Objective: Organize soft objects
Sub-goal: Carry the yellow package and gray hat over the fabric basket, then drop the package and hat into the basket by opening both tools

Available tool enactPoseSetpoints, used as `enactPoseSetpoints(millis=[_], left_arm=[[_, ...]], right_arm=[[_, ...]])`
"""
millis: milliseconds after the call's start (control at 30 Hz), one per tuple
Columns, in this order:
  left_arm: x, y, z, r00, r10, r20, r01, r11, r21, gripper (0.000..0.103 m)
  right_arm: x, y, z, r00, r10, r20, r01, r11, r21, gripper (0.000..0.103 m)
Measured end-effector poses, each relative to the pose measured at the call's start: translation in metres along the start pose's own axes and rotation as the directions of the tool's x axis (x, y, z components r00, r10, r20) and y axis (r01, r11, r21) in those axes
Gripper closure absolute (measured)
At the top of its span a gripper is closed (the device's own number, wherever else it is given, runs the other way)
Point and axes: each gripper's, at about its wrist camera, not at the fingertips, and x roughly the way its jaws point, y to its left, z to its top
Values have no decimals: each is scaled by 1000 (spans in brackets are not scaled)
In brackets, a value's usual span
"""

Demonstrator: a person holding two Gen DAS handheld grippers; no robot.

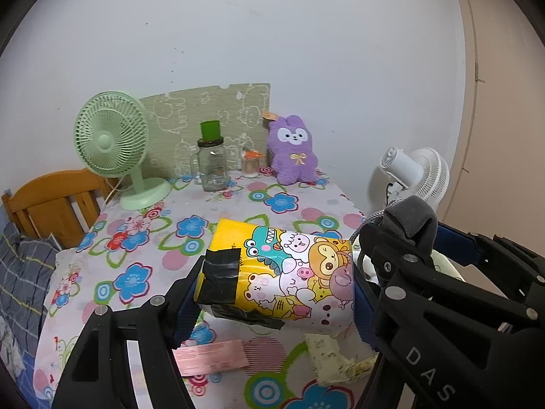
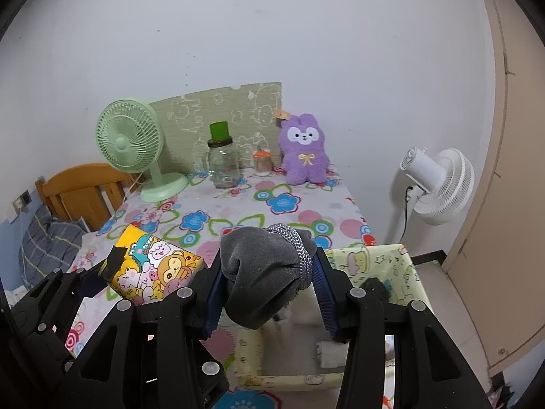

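The table's point(image 2: 238, 211) middle lies open. Along its far edge stand a green fan point(image 2: 131, 139), glass jar point(image 2: 223, 163), small bottle point(image 2: 262, 162) and purple plush rabbit point(image 2: 303, 150); a fabric bin point(image 2: 391, 266) blocks the near right corner.

The tissue pack point(image 1: 282, 272) is looking like glossy printed plastic film, with matt black tape patches stuck on. The grey sock bundle point(image 2: 262, 272) is showing as soft fuzzy cloth, matt, with a woven silvery band round it. Both grippers, left point(image 1: 272, 300) and right point(image 2: 269, 293), are looking like matt black plastic with shiny metal pins. The purple bunny plush point(image 1: 293, 153) is looking fluffy, the tablecloth point(image 1: 170, 238) smooth printed fabric, the jar point(image 1: 213, 167) clear glass, the headboard point(image 1: 51, 201) varnished wood.
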Motion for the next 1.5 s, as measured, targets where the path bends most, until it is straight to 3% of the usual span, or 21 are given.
enactPoseSetpoints(millis=[933,1133,1500], left_arm=[[54,-63,-9,990,-87,-111,97,992,87,26],[60,-72,-16,984,-90,-151,111,984,139,22],[66,-70,-21,981,-70,-179,98,984,150,12]], right_arm=[[36,-68,-18,995,-59,-84,64,996,64,53],[47,-75,-29,991,-64,-121,73,995,70,53],[54,-76,-37,988,-50,-143,62,995,76,52]])
